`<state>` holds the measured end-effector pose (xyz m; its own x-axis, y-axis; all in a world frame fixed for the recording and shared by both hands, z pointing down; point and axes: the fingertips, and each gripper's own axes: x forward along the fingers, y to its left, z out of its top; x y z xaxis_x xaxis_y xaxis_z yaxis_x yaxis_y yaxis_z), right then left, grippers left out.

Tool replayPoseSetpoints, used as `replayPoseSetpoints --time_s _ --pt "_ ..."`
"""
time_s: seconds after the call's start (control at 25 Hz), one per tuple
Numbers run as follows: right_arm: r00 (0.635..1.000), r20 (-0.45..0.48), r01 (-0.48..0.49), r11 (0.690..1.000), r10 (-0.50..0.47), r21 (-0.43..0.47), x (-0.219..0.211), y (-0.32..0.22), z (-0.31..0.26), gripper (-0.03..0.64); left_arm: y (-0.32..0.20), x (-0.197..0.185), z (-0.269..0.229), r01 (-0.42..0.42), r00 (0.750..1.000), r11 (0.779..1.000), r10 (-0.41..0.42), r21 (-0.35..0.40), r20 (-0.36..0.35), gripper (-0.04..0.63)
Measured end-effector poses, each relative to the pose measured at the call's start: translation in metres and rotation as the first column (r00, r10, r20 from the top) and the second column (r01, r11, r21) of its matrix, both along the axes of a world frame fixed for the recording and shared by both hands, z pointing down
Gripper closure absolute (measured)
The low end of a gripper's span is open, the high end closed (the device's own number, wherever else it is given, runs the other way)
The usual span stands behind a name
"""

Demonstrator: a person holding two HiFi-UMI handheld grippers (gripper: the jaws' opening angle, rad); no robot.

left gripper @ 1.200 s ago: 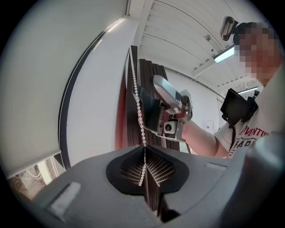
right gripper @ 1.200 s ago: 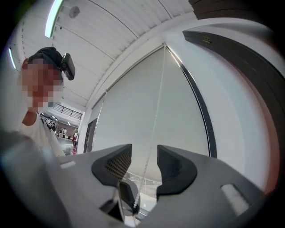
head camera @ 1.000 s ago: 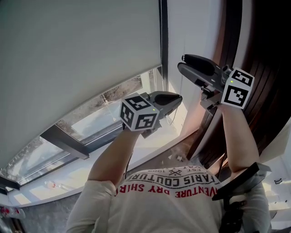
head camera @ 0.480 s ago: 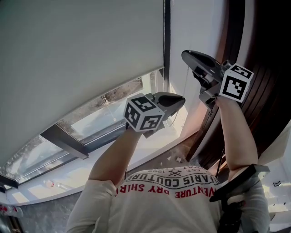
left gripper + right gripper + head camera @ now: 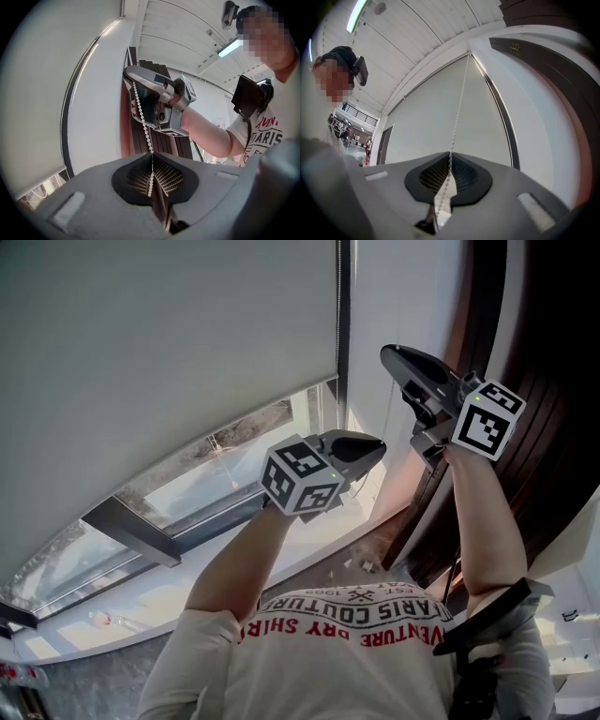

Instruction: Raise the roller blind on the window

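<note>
The grey roller blind (image 5: 169, 343) covers the upper window, its bottom edge running on a slant above the glass. A white bead chain (image 5: 143, 119) hangs taut beside it. My left gripper (image 5: 378, 444) is shut on the chain, which runs down between its pads (image 5: 151, 176). Higher up, my right gripper (image 5: 386, 352) points at the blind's right edge. Its jaws are closing with the same chain (image 5: 458, 108) pinched between them (image 5: 449, 164). The left gripper view shows the right gripper (image 5: 127, 74) on the chain above.
Bare window glass (image 5: 225, 460) shows below the blind, with a dark crossbar (image 5: 131, 531) and a white sill (image 5: 309, 545). A dark vertical frame (image 5: 342, 306) edges the blind. Dark wooden slats (image 5: 553, 362) stand at the right. My arms and shirt fill the lower middle.
The right gripper's jaws went from wide open to closed around the chain, and it rose slightly. The left gripper drifted a little to the right, still clamped on the chain.
</note>
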<state>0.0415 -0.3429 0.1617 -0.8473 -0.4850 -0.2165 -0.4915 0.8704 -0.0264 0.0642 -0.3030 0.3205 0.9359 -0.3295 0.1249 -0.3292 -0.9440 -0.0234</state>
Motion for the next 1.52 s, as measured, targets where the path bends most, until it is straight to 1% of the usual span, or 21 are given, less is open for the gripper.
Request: replayPoseSetpoints --time_s 0.16,0.32,0.56,0.72,0.8,0.92,1.12,1.24,1.36,1.44,1.52 --pt "0.999 -0.036 -0.023 1.000 0.024 0.016 -0.001 -0.002 0.010 0.601 -0.002 0.002 0.011 0.012 0.999 1.000 -0.012 0.016 0.038 0.588" --pt "0.999 -0.028 -0.026 1.000 0.026 -0.003 0.000 -0.003 0.016 0.601 -0.003 0.000 0.016 0.015 1.000 1.000 -0.015 -0.018 0.025 0.588" --pt "0.996 -0.073 -0.044 0.999 0.044 0.001 0.000 -0.006 0.033 0.601 -0.004 0.002 0.033 0.021 0.999 0.999 -0.020 -0.027 0.049 0.588" --pt "0.995 -0.082 -0.054 0.998 0.053 -0.011 0.003 -0.011 0.043 0.601 -0.010 0.004 0.043 0.028 0.998 0.999 -0.026 -0.041 0.059 0.588" --pt "0.993 -0.098 -0.061 0.998 0.060 -0.010 0.004 -0.010 0.050 0.601 -0.009 0.006 0.050 0.031 0.997 0.999 -0.028 -0.036 0.074 0.588" --pt "0.989 -0.132 -0.067 0.998 0.063 -0.021 0.002 -0.007 0.073 0.601 -0.007 0.006 0.074 0.038 0.993 0.998 -0.033 -0.045 0.118 0.587" --pt "0.984 -0.172 -0.068 0.994 0.053 -0.080 0.000 -0.008 0.118 0.601 -0.004 0.006 0.116 0.046 0.985 0.993 -0.027 -0.112 0.168 0.586" --pt "0.976 -0.210 -0.076 0.991 0.052 -0.111 -0.001 -0.009 0.146 0.601 -0.001 0.007 0.142 0.049 0.977 0.988 -0.016 -0.148 0.212 0.586" --pt "0.973 -0.228 -0.080 0.986 0.046 -0.145 -0.001 -0.007 0.170 0.601 0.002 0.007 0.165 0.055 0.969 0.982 -0.009 -0.180 0.248 0.586" --pt "0.972 -0.230 -0.083 0.984 0.046 -0.157 -0.001 -0.006 0.180 0.601 0.004 0.006 0.174 0.058 0.972 0.976 -0.007 -0.210 0.234 0.586" --pt "0.974 -0.223 -0.086 0.984 0.049 -0.158 0.000 -0.005 0.184 0.601 0.004 0.004 0.177 0.049 0.981 0.969 -0.001 -0.244 0.194 0.584"
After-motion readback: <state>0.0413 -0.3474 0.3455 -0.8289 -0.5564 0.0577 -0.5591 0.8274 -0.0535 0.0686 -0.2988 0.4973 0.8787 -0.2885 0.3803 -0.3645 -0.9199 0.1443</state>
